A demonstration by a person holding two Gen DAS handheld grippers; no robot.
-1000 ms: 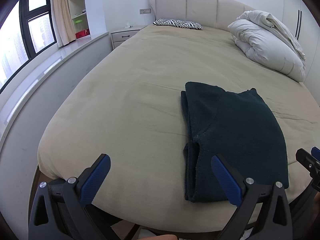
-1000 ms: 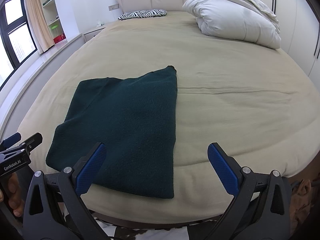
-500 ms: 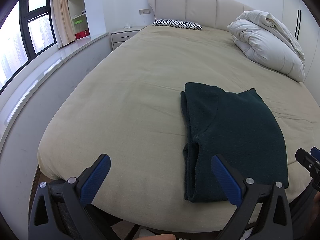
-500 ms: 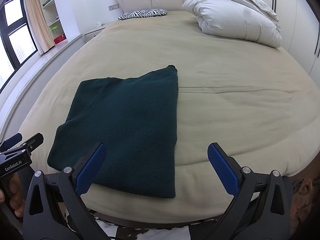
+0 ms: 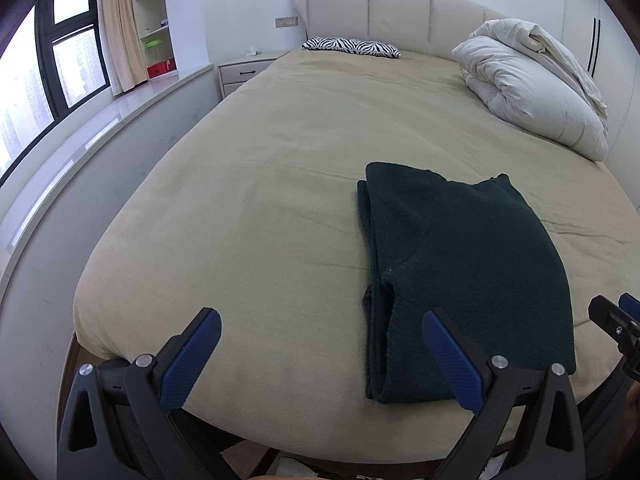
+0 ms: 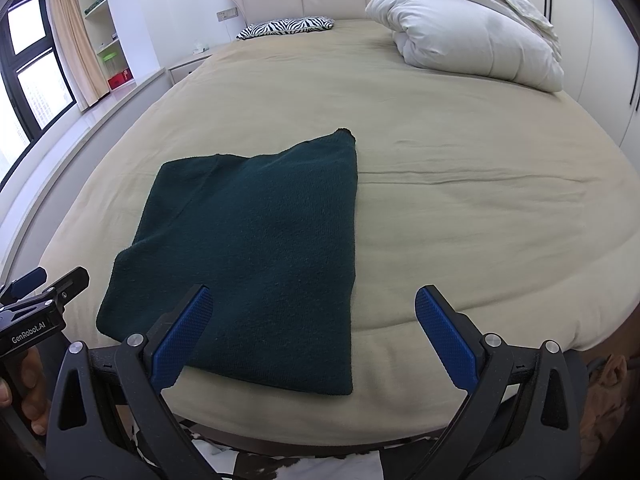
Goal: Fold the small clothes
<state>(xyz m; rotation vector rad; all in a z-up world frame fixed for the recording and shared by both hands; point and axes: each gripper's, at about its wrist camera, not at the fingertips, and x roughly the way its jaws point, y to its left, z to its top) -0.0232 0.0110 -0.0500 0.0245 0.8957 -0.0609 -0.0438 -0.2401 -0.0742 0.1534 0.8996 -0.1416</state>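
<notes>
- Dark green knit garment (image 6: 256,248) lay folded flat on the bed (image 5: 260,208), near its front edge, in a tidy rectangle with layered edges showing along its left side.
- Left gripper (image 5: 320,354) hung at the bed's front edge, jaws wide apart and holding nothing; its right finger sat in front of the garment's near left corner, not clearly touching it.
- Right gripper (image 6: 312,328) hung likewise at the front edge, jaws wide apart and empty, its left finger over the garment's near edge.
- Compared with a second before, almost nothing had changed: the garment kept its shape and place, and both grippers barely shifted.
- That stillness suggested the fold was finished or nearly so, with both grippers already let go.
- White duvet (image 5: 536,92) was heaped at the far right; a zebra pillow (image 5: 352,46) lay by the headboard.
</notes>
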